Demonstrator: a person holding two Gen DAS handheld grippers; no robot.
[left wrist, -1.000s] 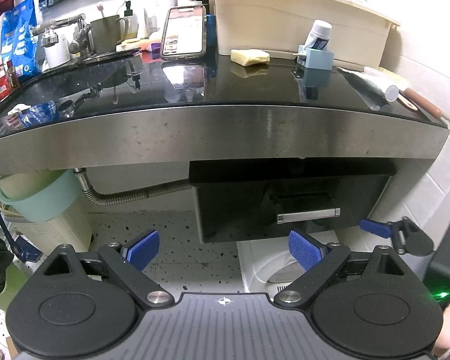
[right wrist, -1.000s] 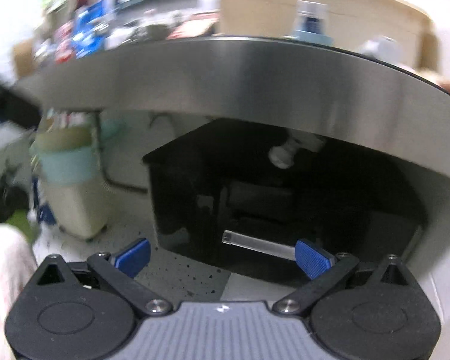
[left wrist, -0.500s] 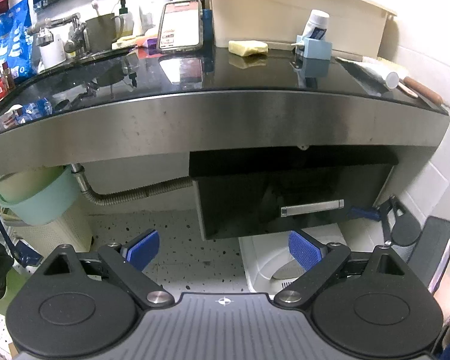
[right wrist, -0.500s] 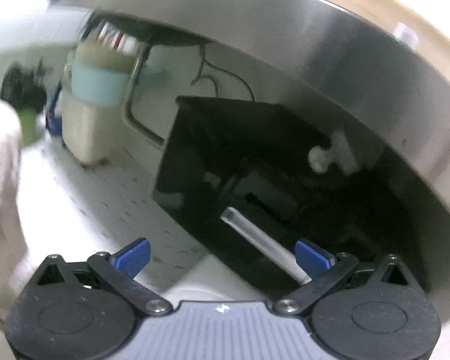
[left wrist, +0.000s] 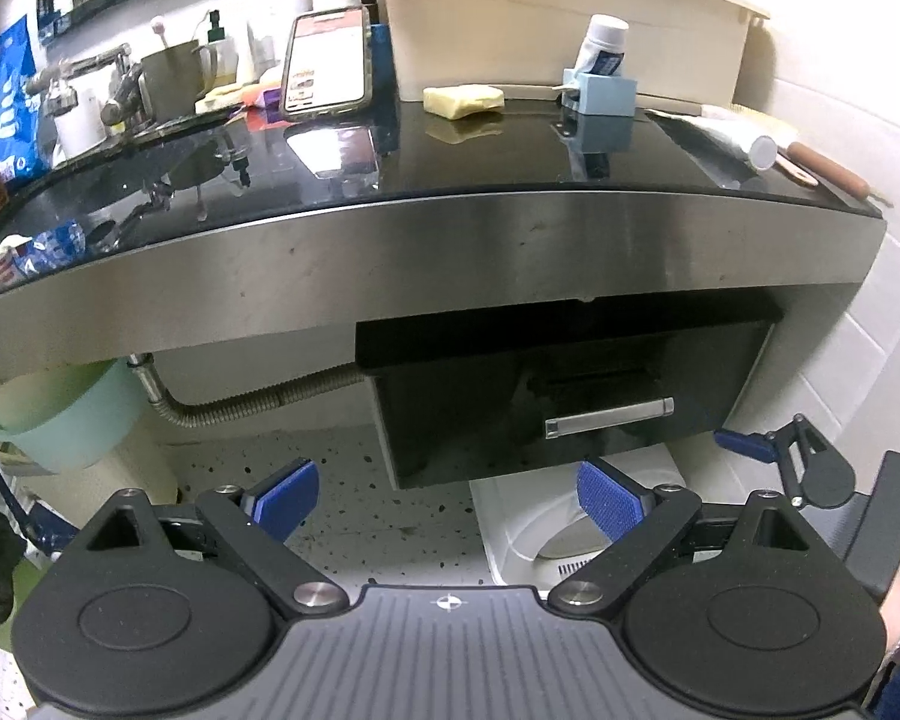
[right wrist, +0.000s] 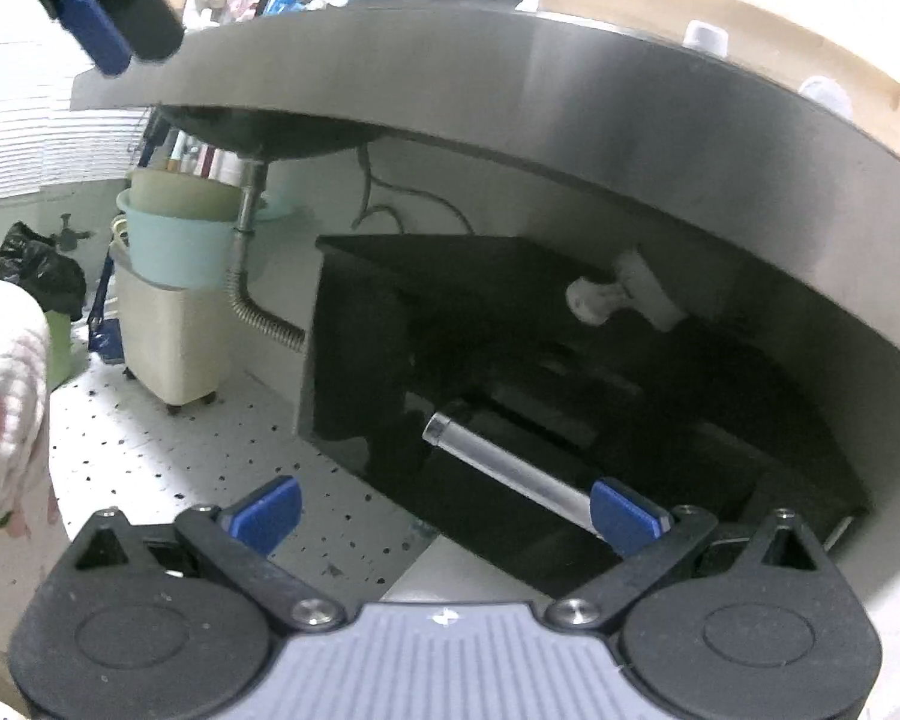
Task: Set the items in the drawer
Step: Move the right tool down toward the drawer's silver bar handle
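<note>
Bench (left wrist: 510, 228) carries the loose items; drawer (left wrist: 570, 396) beneath is closed. Right gripper (right wrist: 444, 507), jaws apart and empty, lines up on the handle (right wrist: 504, 468), probably to pull. Left gripper (left wrist: 447, 495) empty, apart, clear.

I can read nothing here. My phone (left wrist: 328, 63) on the counter shows a lit screen, and the blue packet (left wrist: 0, 102) at the left carries white print, but both are too small and blurred to make out.
</note>
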